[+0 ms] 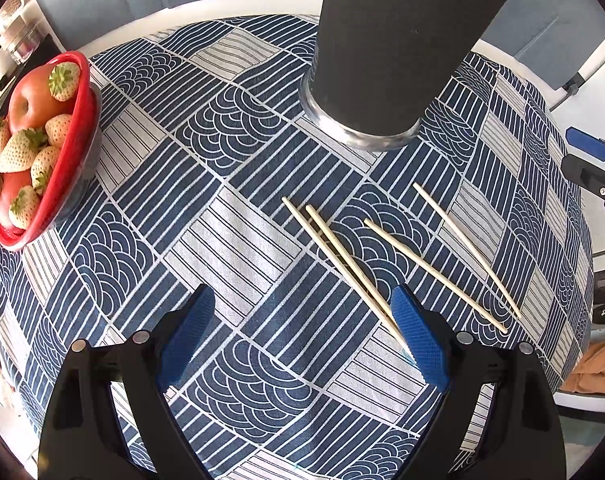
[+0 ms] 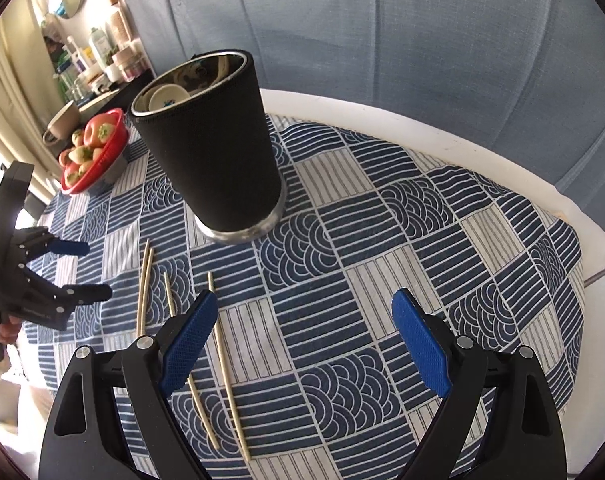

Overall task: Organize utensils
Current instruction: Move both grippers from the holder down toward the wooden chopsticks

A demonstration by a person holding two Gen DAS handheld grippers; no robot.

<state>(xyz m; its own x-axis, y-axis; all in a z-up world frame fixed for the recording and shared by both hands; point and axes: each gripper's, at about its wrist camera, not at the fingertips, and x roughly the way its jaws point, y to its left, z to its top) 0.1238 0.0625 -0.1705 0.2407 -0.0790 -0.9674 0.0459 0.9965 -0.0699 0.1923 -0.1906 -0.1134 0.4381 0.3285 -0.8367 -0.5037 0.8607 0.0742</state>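
Four chopsticks (image 1: 344,262) are lying loose on the table (image 1: 230,236), in front of the black cup (image 1: 398,52) that is standing upright and apart from them, so nothing is sorted yet. Both grippers are hanging above the cloth with jaws spread wide and holding nothing: the left gripper (image 1: 304,334) is sitting just over the near ends of the left pair, and the right gripper (image 2: 302,334) is hovering with one finger over the right pair. Thin, round sticks lying flat are likely to roll or pivot out when the jaws are closing, and two touching sticks may be coming up together and then slipping. The cup looks tall and narrow at the base, though fisheye is exaggerating this, so a stick poking its rim could be tipping it. The fruit bowl (image 1: 42,148) is sitting well clear.
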